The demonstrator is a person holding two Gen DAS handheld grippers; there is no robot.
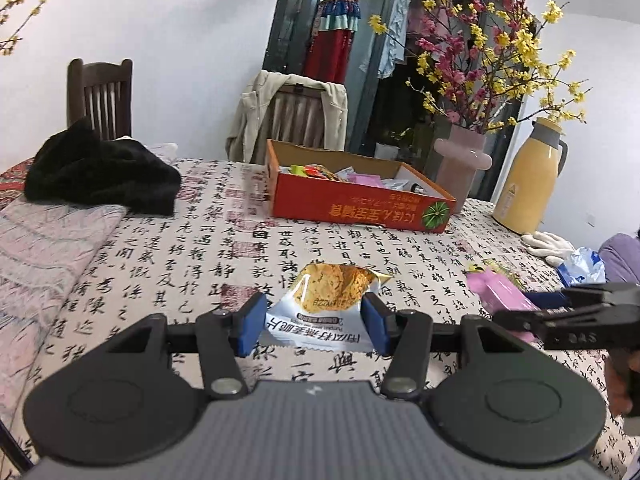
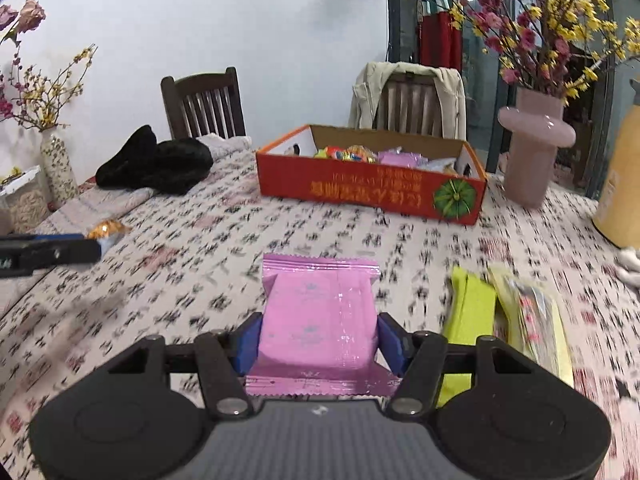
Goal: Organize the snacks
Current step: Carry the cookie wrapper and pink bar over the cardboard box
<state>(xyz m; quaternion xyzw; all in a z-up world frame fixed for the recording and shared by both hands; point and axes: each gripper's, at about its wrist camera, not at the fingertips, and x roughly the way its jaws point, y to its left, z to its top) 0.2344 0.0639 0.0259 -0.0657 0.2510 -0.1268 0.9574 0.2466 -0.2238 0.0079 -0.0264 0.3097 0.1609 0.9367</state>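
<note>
Left wrist view: left gripper (image 1: 314, 322) is pinching a white oat-crisp packet (image 1: 326, 304) near the table's (image 1: 168, 256) front edge; red box (image 1: 360, 204) is sitting farther back.

Right wrist view: right gripper (image 2: 318, 340) is clamping a pink packet (image 2: 320, 320) beside yellow-green packets (image 2: 472, 320).

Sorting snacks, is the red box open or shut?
Open: the red box has no lid on, and snacks show inside.

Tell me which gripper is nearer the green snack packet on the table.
Right. The right gripper, shut on the pink packet, sits just left of the green packet; the left gripper is farther left.
</note>
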